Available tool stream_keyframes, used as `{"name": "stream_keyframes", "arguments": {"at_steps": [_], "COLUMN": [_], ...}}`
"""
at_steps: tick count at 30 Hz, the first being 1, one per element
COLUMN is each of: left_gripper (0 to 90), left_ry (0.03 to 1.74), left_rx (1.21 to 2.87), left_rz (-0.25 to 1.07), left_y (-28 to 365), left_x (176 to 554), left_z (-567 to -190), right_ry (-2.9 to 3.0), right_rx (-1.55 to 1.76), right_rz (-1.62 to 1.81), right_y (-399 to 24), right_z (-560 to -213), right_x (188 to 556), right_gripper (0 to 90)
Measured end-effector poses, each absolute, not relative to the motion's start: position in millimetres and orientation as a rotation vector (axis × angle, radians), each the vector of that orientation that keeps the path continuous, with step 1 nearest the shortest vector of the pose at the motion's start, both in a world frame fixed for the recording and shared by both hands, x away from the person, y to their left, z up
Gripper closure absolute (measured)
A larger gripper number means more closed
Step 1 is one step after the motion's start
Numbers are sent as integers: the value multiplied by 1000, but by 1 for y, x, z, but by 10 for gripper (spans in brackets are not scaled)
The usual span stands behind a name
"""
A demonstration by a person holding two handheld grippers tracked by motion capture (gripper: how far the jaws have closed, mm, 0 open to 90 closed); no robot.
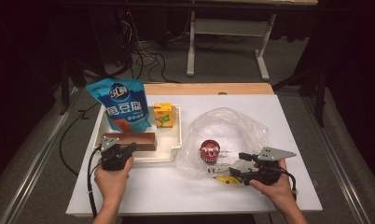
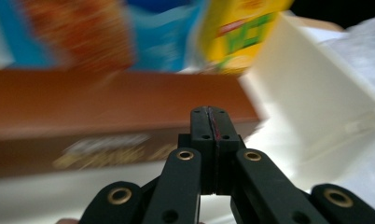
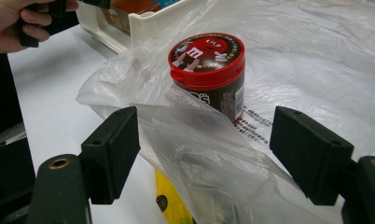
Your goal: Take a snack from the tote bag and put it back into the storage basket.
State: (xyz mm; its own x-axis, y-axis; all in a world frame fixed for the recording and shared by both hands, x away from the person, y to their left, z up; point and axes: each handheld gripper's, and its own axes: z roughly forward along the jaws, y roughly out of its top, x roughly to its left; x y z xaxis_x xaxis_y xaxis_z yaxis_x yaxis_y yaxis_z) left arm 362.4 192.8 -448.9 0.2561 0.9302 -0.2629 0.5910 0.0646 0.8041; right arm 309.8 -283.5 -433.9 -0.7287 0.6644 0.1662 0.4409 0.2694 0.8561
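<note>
right claw [image 3: 204,154] gaping around loose plastic bag [image 3: 316,70]; left claw [image 2: 210,122] closed, empty. could topple m&m's tub [image 3: 208,70] if snagged.

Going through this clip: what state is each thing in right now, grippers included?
Left gripper: shut, empty, by the brown box.
Right gripper: open around plastic bag edge.
Candy tub: upright, lid on.
Juice carton: upright in tray.
Blue snack pouch: standing, sealed.
</note>
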Motion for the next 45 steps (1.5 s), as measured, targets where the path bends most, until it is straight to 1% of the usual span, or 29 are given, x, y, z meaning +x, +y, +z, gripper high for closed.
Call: {"name": "stream_keyframes", "arguments": {"at_steps": [2, 3, 7, 12, 19, 22, 26, 30, 41, 43, 45], "left_gripper": [900, 900, 900, 900, 900, 900, 900, 900, 900, 900, 900], "left_ry": [1505, 1527, 1547, 1595, 1664, 1653, 1664, 1634, 1657, 1650, 1654], "left_rx": [1609, 1621, 1661, 1627, 1589, 1627, 1617, 1646, 1678, 1706, 1714], "left_rz": [476, 497, 519, 501, 517, 546, 542, 601, 617, 665, 676], "left_y": [200, 200, 193, 189, 194, 194, 198, 196, 200, 198, 197], "left_x": [364, 365, 373, 385, 395, 396, 396, 391, 396, 396, 396], "left_z": [-457, -460, -467, -470, -469, -471, -470, -468, -474, -475, -474], "right_ry": [2318, 2317, 2315, 2309, 2307, 2314, 2309, 2307, 2298, 2295, 2298], "right_rx": [1020, 1016, 1015, 1024, 1024, 1022, 1025, 1033, 1033, 1043, 1037], "right_rz": [1442, 1446, 1448, 1450, 1454, 1446, 1450, 1444, 1444, 1442, 1442], "right_y": [-282, -281, -281, -283, -284, -284, -284, -284, -283, -283, -282], "right_z": [-433, -433, -433, -432, -433, -433, -432, -433, -433, -433, -433], "right_x": [310, 310, 309, 309, 309, 309, 309, 309, 309, 309, 309], "right_gripper": [246, 246, 246, 247, 248, 248, 250, 251, 257, 261, 262]}}
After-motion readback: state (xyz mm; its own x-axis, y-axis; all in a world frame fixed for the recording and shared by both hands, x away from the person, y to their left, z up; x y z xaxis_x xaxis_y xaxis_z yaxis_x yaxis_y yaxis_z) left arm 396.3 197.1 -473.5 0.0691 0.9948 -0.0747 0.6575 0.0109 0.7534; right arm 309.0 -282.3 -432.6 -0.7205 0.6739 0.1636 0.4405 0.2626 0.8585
